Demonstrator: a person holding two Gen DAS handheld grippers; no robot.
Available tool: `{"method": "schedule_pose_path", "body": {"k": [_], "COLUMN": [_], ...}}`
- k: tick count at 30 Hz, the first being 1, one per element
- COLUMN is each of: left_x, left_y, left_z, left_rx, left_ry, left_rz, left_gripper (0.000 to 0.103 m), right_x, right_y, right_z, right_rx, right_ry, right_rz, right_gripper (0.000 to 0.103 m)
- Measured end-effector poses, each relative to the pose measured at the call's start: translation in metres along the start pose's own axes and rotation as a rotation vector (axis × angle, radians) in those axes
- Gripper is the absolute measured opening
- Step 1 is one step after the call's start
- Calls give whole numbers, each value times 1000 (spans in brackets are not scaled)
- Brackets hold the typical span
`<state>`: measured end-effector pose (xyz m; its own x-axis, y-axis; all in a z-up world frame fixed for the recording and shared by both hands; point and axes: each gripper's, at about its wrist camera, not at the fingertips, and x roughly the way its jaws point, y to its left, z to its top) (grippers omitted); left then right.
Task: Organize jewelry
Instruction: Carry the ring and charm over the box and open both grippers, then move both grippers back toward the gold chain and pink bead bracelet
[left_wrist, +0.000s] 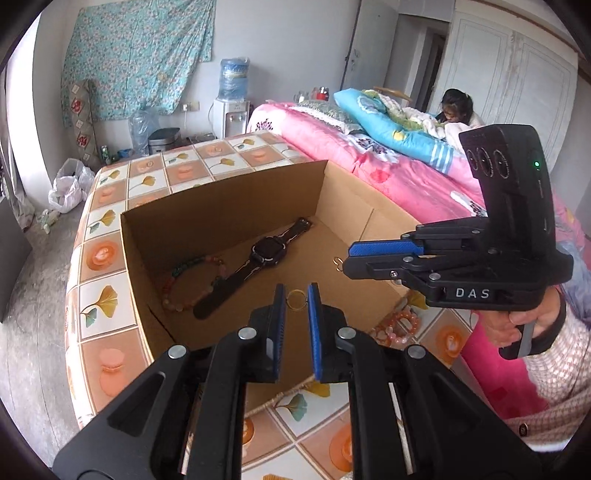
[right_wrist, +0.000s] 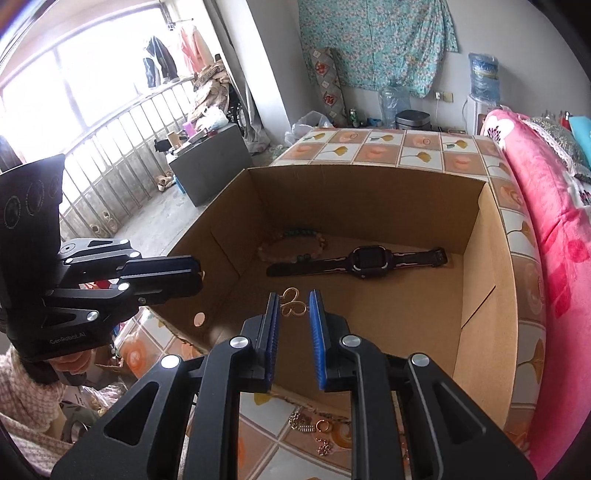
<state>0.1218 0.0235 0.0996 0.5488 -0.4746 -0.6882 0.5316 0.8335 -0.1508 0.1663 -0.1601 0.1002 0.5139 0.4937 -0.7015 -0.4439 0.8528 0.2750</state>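
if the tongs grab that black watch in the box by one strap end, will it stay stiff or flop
The watch would probably flop: its thin straps lie flat beside a chunkier case, so the case likely sags. It looks light, and unlikely to roll.

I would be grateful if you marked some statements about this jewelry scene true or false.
1. A black square-faced wristwatch lies inside the open brown cardboard box. True.
2. A multicoloured beaded bracelet lies in the box by the watch strap. True.
3. The left gripper is empty. False: a thin gold ring sits between its blue pads.
4. The box stands on the pink bed cover. False: it stands on the orange-and-white tiled-pattern tablecloth.
5. The right gripper holds a gold looped ornament above the box. True.
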Motion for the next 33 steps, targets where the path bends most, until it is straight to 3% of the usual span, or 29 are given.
{"method": "schedule_pose_path", "body": {"k": [8, 12, 19, 28, 33], "left_x": [47, 46, 23, -51, -54], "left_y": [26, 31, 27, -15, -48], "left_z": [15, 14, 8, -41, -82], "left_rx": [-68, -86, -90, 35, 157], "left_ry": [52, 33, -29, -183, -126], "left_rz": [51, 65, 68, 8, -109], "left_gripper": [12, 19, 20, 32, 40], "right_x": [26, 22, -12, -94, -91], "right_y": [-22, -26, -28, -24, -18], "right_z": [13, 16, 8, -51, -94], "right_rx": [44, 54, 74, 75, 45], "right_ry": [28, -4, -98, -265, -191], "right_rz": [9, 23, 40, 51, 94], "right_gripper": [21, 28, 32, 34, 35]}}
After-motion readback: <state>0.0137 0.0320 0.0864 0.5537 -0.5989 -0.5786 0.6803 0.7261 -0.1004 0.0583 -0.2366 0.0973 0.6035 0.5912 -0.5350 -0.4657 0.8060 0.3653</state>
